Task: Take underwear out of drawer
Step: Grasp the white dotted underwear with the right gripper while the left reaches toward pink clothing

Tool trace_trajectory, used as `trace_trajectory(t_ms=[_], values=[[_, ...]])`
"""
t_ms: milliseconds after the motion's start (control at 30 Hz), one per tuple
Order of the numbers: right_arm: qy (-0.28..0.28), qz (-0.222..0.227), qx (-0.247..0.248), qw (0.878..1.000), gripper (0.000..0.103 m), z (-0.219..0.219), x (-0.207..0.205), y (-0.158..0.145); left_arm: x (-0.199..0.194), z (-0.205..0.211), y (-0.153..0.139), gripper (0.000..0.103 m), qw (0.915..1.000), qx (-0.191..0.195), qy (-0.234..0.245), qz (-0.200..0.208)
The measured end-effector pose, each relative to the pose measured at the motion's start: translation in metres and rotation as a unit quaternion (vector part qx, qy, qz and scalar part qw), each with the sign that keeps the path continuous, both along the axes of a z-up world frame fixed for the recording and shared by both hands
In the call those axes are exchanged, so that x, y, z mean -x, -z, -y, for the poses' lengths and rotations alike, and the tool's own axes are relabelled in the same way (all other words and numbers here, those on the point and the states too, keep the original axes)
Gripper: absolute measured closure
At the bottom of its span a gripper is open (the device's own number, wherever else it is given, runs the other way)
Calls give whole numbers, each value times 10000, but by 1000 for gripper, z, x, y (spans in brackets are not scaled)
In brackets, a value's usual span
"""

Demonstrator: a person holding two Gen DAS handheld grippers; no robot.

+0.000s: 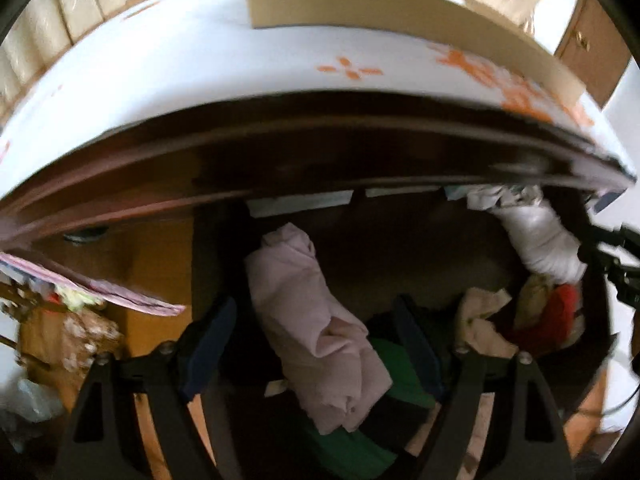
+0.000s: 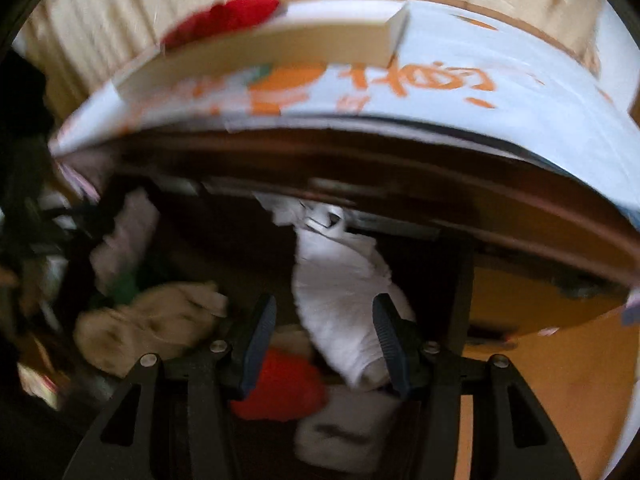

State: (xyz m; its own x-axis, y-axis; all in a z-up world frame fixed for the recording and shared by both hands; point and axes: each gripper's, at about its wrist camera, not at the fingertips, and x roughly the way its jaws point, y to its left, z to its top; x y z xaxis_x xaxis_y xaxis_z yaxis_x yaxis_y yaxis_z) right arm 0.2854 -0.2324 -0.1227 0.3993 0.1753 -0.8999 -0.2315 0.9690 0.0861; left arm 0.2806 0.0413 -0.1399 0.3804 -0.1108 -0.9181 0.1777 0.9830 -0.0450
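The dark wooden drawer (image 1: 380,256) stands pulled out below the dresser top and holds several rolled garments. My left gripper (image 1: 316,344) points down into it, open wide. A rolled pale pink garment (image 1: 312,312) lies between its fingers, and neither pad presses on it. My right gripper (image 2: 325,340) is open over a rolled white garment (image 2: 340,288). The right pad sits at the roll's edge, while the left pad is apart from it. The white roll (image 1: 540,240) also shows at the drawer's right in the left wrist view, next to the right gripper (image 1: 612,256).
A red garment (image 2: 280,384), a beige one (image 2: 152,320) and a green one (image 1: 400,372) also lie in the drawer. The dresser top carries a white sheet with orange print (image 1: 200,52) and a cardboard box (image 1: 360,12) with red cloth. The dresser's edge overhangs the drawer's back.
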Motion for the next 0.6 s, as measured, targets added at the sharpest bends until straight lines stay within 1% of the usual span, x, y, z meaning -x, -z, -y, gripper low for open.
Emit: trace_trajectory(t_ms=[100,167,233,333,367,400,467,500,600], values=[[-379,-115,221,9990,50,-4,-8,18,1,8,5,22,9992,-374,105,82],[-478,-273,336,9979,50,-6,-15,27,-1,13,8,21,9983,-560,125,63],[-537,-392,507,9965,50,-5,-22,36,-3,17,9,21,9982,-598,78,-1],[-623,-520,637,9947,50,-5,-30,43,-6,23,18,21,9984,-478,51,-287],[-669,-539,682,9940,50,-6,-31,45,-7,25,23,21,9981,-511,51,-346],[-725,-544,709,9934,49,-7,-32,46,-7,26,25,21,9976,-579,46,-367],[-894,-600,848,9906,47,-11,-32,49,-9,25,33,22,9953,-876,-77,-416],[-957,-615,905,9894,47,-11,-31,50,-9,26,34,22,9948,-943,-70,-374],[-1125,-630,1088,9857,45,-15,-26,52,-10,28,38,21,9922,-1148,-120,-479]])
